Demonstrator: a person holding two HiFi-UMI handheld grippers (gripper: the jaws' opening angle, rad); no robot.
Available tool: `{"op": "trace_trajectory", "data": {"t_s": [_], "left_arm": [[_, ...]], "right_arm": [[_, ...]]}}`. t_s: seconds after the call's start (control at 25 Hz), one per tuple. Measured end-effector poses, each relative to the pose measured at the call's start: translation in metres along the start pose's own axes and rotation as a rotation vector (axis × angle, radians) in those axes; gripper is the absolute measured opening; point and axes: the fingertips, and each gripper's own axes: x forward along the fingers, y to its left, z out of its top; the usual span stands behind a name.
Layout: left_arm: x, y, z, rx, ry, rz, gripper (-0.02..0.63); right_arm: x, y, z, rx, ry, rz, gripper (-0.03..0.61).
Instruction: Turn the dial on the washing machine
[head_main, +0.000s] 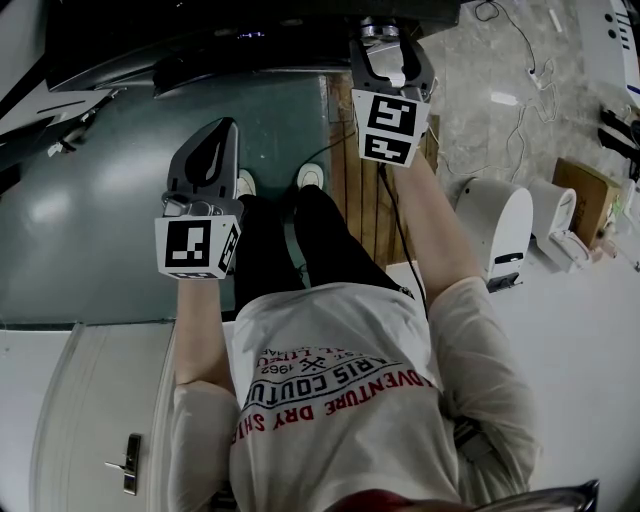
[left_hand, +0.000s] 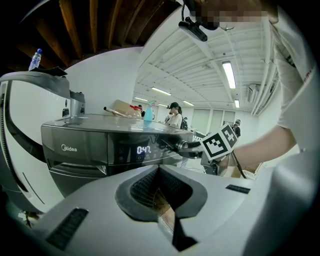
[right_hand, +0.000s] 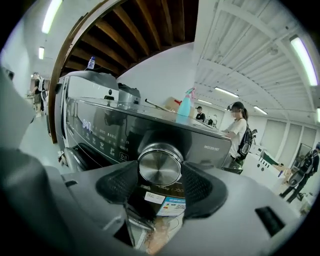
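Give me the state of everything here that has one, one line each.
right gripper, shut on the dial.
dial, clamped between the right gripper's fingers.
left gripper, fingers together, empty, held clear of the washing machine.
washing machine, powered on.
display, lit, showing 0:47.
spray bottle, upright on the washing machine's top.

Right gripper (head_main: 388, 52) jaws flank the dial (head_main: 379, 28) on the washing machine (head_main: 150, 40); left gripper (head_main: 221, 140) hangs well apart over the green floor (head_main: 80, 200).
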Motion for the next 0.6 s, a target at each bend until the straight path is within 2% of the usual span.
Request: {"op": "trace_trajectory", "data": {"t_s": [0.28, 0.6], "left_arm": [[0.003, -0.001, 0.007, 0.013, -0.011, 0.003, 0.015], [0.008, -0.002, 0.013, 0.013, -0.023, 0.005, 0.015]], "right_arm": [[-0.001, -0.006, -0.004, 0.058, 0.008, 0.014, 0.291], [-0.001, -0.008, -0.006, 0.186, 0.020, 0.052, 0.291]]}}
